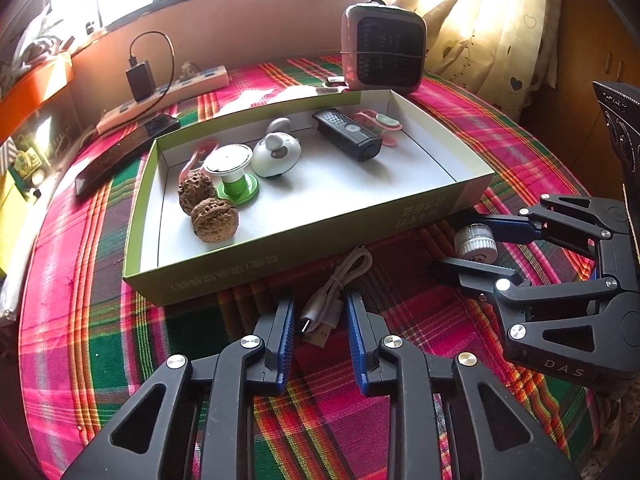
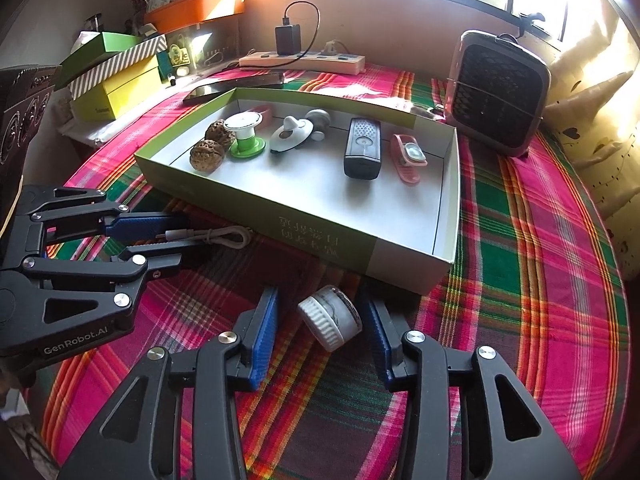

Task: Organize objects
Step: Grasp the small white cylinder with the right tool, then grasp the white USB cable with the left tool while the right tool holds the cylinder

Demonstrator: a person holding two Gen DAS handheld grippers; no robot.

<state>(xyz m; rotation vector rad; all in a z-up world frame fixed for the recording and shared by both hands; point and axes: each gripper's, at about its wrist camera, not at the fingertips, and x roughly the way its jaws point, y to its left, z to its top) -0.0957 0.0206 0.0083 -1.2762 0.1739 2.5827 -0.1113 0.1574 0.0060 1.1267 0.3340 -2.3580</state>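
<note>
A coiled white USB cable point(image 1: 324, 304) lies on the plaid cloth in front of a shallow green box point(image 1: 280, 264). My left gripper point(image 1: 320, 300) straddles its plug end, with slim gaps at both pads. In the right wrist view the same gripper point(image 2: 188, 236) reaches in from the left over the cable point(image 2: 224, 236). A small jar point(image 2: 330, 318) with a ribbed white lid lies on its side between the fingers of my right gripper point(image 2: 320, 294), and cloth shows at the left pad. The box point(image 2: 280, 216) holds two walnuts point(image 1: 208, 208), a green spool point(image 1: 234, 176), a white gadget point(image 1: 276, 154), a black device point(image 1: 348, 136) and a pink item point(image 2: 408, 158).
A small heater point(image 1: 384, 48) stands behind the box at the right. A power strip point(image 1: 168, 92) with a charger and a dark phone point(image 1: 124, 152) lie at the back left. Yellow and green boxes point(image 2: 116, 80) are stacked at the far left. Curtains hang at the right.
</note>
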